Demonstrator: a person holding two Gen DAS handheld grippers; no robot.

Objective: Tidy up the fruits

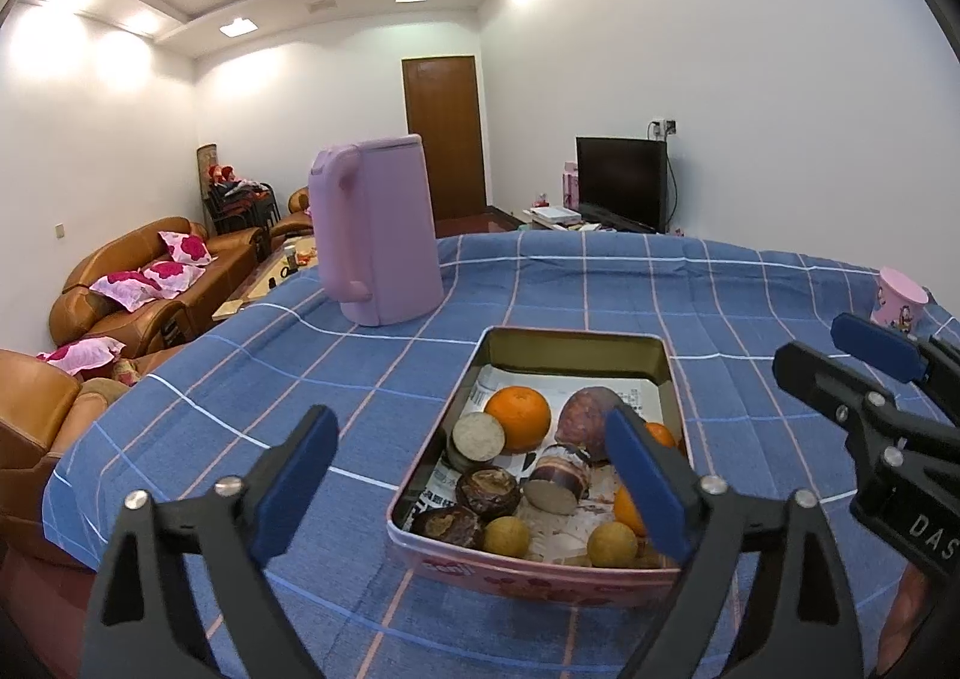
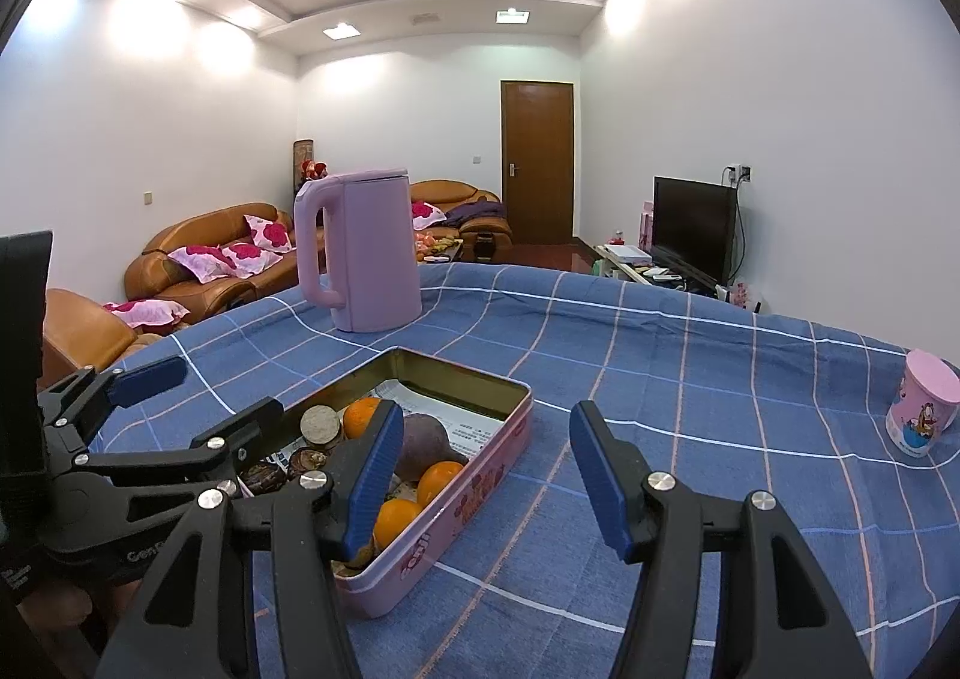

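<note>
A pink tin tray (image 1: 528, 574) lined with newspaper sits on the blue checked tablecloth. It holds an orange (image 1: 518, 418), a purple round fruit (image 1: 591, 419), cut cane-like pieces (image 1: 555, 487), dark brown fruits (image 1: 487, 491), small yellow-brown fruits (image 1: 506, 536) and more oranges. My left gripper (image 1: 474, 490) is open and empty, hovering over the tray's near left part. My right gripper (image 2: 486, 478) is open and empty, just right of the tray (image 2: 480, 487). The right gripper also shows in the left wrist view (image 1: 840, 361), and the left gripper shows in the right wrist view (image 2: 198, 391).
A pink electric kettle (image 1: 375, 229) stands behind the tray on the table (image 1: 240, 379). A pink cartoon cup (image 2: 921, 412) stands at the far right. Brown sofas with pink cushions lie beyond the table's left edge; a TV and a door are at the back.
</note>
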